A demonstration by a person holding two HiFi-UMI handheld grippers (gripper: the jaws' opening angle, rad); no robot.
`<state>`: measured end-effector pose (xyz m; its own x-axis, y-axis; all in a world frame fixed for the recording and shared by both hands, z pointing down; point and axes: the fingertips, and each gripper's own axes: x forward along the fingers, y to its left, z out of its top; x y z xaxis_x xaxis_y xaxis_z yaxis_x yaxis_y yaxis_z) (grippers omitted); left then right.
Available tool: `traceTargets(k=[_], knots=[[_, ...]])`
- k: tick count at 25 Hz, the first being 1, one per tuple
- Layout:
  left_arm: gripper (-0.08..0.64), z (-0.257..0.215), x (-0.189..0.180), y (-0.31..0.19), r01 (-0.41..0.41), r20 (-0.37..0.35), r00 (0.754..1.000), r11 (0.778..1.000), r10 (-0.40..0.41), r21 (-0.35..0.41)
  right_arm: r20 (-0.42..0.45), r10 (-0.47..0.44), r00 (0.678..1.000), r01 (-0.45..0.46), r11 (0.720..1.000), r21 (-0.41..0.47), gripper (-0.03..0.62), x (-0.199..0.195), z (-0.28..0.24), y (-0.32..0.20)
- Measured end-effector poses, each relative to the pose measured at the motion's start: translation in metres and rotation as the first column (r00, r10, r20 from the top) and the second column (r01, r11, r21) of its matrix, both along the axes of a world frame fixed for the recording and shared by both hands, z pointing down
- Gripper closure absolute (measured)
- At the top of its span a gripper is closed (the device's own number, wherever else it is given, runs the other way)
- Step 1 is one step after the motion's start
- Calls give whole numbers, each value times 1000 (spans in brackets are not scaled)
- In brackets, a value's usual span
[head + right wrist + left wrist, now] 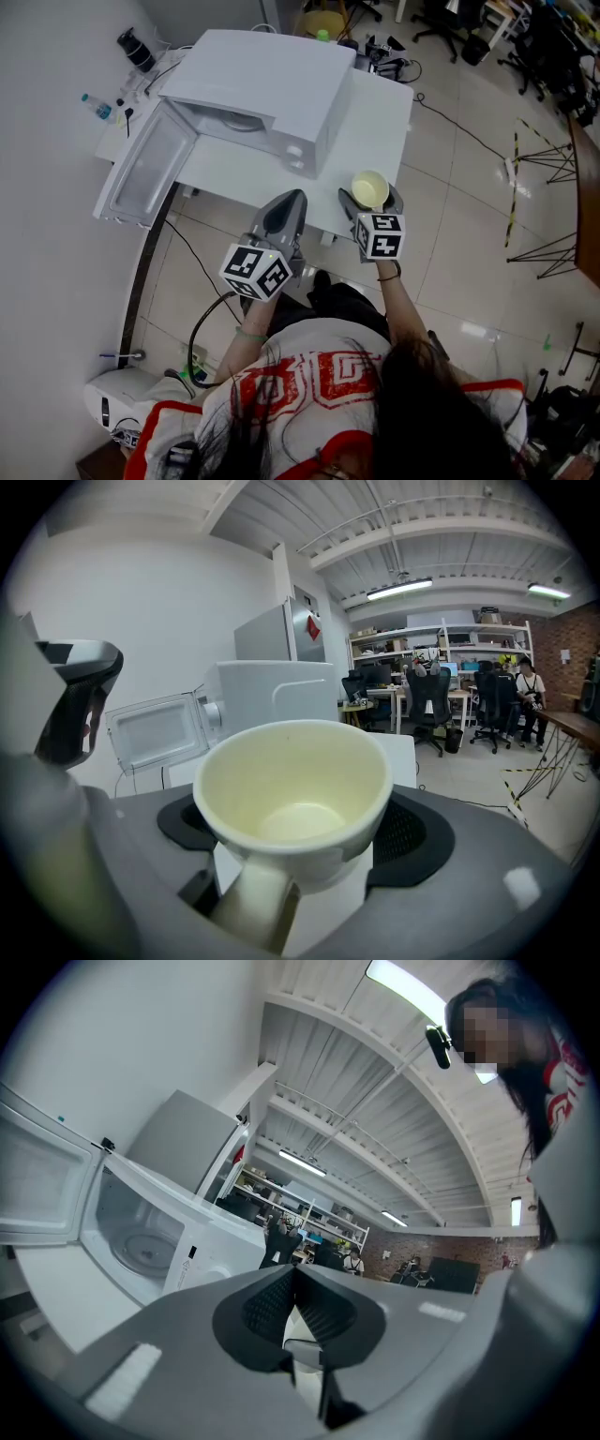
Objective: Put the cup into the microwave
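white table, open-doored microwave; cup tight between right tongs, left tongs together, empty

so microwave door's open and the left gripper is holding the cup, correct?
Not quite. The microwave door is open, but the cup is in the right gripper, as the right gripper view shows: its jaws are closed on the cup. The left gripper is shut on nothing.
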<state>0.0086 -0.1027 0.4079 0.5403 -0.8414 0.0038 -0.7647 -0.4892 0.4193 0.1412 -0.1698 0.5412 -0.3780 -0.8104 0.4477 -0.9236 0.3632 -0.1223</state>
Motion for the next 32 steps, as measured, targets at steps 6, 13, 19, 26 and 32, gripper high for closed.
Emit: traceTargets(k=[6,13,19,26,32], knots=[[560,-2,-15,-6,-16,-4,1000,1000,16,12,-7,-3,1000,3,1000,-2,133,-14,0,7],[560,-5,-32,-16,-49,-3,999,999,49,18,3,9,1000,-9,1000,-1,133,-37,-7,10],[560,-2,-40,-18,-78,-11,997,997,78,11,-4,-17,1000,17,1000,5,133,-63,-13,16],[560,0,-65,-19,-58,-15,998,998,58,13,-5,-67,998,67,998,12,133,-100,-15,21],[560,1,-95,-18,-33,-13,999,999,33,13,-6,-100,995,100,995,8,133,-134,-15,24]])
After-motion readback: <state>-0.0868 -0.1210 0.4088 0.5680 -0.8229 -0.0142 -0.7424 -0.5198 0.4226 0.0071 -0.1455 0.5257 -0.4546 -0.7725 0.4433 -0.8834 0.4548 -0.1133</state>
